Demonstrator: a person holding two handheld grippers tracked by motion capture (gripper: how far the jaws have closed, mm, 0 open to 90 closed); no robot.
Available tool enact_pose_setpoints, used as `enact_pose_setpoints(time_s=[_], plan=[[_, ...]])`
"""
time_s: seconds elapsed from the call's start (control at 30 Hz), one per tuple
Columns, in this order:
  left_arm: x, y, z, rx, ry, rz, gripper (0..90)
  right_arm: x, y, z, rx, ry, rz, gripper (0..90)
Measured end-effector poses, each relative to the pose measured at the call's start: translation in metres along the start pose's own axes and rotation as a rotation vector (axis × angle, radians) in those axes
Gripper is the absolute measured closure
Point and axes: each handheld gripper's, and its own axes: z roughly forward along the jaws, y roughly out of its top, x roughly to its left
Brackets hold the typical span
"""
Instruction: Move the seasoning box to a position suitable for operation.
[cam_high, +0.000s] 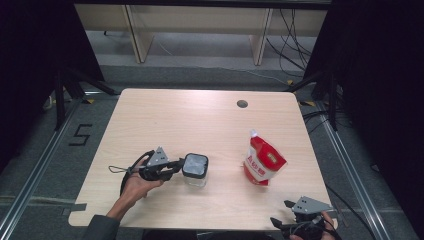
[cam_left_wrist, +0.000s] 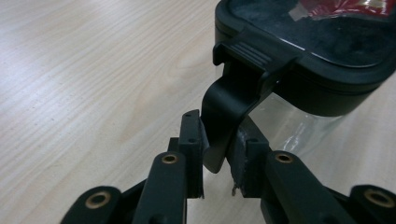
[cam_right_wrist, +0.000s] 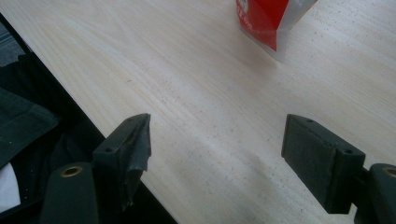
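Pale wood-grain laminate covers the table (cam_high: 200, 120), with dark curtains and a grey floor around it. Near its front left stands a clear jar (cam_high: 195, 172) with a black square lid (cam_left_wrist: 322, 51) that has a see-through window. The left gripper (cam_high: 172, 167) has its jaws pinched on the lid's latch tab (cam_left_wrist: 224, 121) — a thin, curved strip of hard black plastic hinged at the lid's ribbed edge.

To free the latch cleanly, I judge the tab should be swung outward and up along its hinge, not tugged sideways, since the light jar could slide or tip on the smooth top.

At the front right edge the right gripper (cam_high: 285, 212) hangs with jaws wide apart, holding nothing — well short of a glossy red-and-white pouch (cam_high: 262, 162) standing soft and creased.
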Motion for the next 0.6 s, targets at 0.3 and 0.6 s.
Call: enact_pose_setpoints(time_s=[0.3,0.6], plan=[[0.005,0.0,0.008,-0.049,-0.048,0.036,73.2,-0.001,0.0,0.001,-0.005,-0.001,-0.011,24.9],[-0.005,0.0,0.001,-0.036,-0.04,0.061,74.0,0.0,0.0,0.001,-0.008,0.009,-0.013,24.9]])
